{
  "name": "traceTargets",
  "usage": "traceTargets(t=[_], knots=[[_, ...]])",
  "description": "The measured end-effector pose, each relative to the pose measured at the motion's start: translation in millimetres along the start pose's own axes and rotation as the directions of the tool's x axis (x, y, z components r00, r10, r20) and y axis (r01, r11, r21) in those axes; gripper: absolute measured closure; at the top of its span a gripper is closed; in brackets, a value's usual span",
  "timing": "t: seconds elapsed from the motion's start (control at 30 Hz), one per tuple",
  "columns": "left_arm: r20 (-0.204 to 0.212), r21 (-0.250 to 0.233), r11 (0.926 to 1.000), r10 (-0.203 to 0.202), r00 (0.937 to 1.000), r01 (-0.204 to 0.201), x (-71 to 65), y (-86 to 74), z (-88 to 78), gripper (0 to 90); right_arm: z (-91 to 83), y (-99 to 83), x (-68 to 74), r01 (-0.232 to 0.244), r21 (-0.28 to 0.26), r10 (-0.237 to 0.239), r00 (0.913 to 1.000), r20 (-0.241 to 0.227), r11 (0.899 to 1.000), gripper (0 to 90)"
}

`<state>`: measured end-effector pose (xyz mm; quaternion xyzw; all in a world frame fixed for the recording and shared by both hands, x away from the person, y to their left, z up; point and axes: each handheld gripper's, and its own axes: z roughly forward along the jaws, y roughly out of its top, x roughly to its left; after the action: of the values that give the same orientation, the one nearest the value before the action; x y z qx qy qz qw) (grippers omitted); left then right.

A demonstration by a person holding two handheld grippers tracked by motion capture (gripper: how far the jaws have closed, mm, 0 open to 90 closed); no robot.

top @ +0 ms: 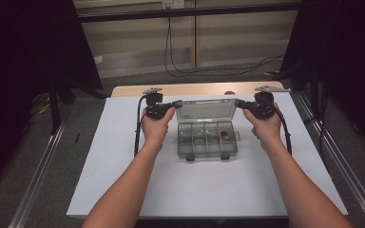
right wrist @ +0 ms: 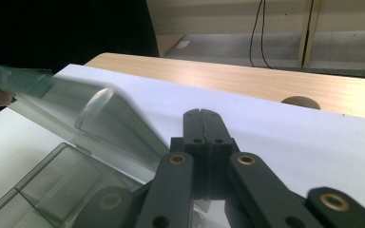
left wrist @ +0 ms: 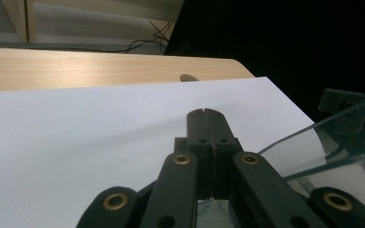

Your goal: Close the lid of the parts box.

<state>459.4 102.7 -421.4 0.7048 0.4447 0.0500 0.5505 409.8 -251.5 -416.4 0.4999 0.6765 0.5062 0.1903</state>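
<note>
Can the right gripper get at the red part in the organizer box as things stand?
Probably yes: the clear lid stands open, so the red part in the organizer box's right compartment lies uncovered. The right gripper, jaws shut, sits at the lid's corner.

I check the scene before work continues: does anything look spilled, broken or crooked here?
Nothing stands out. The clear compartment box sits square on the white sheet, its lid raised, small parts inside; the shut left gripper and right gripper flank the lid.
</note>
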Motion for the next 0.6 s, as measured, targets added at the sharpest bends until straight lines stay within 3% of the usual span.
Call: traceTargets(t=[0.13,0.27,0.6], knots=[[-0.002,0.006,0.9999,0.016,0.9999,-0.015,-0.9,-2.2,-2.5,90.0,1.4,0.1,3.3,0.015,0.000,-0.015,0.9998,-0.010,1.000,90.0],[0.003,-0.008,1.0000,-0.001,1.0000,0.001,-2.5,-4.6,-3.7,90.0,0.5,1.3,8.5,0.017,-0.013,-0.017,0.9998,-0.014,1.000,90.0],[0.017,-0.020,0.9997,0.010,0.9998,-0.010,-5.1,-10.2,-8.7,90.0,-4.2,1.4,15.0,0.020,-0.023,-0.020,0.9994,-0.027,1.000,90.0]])
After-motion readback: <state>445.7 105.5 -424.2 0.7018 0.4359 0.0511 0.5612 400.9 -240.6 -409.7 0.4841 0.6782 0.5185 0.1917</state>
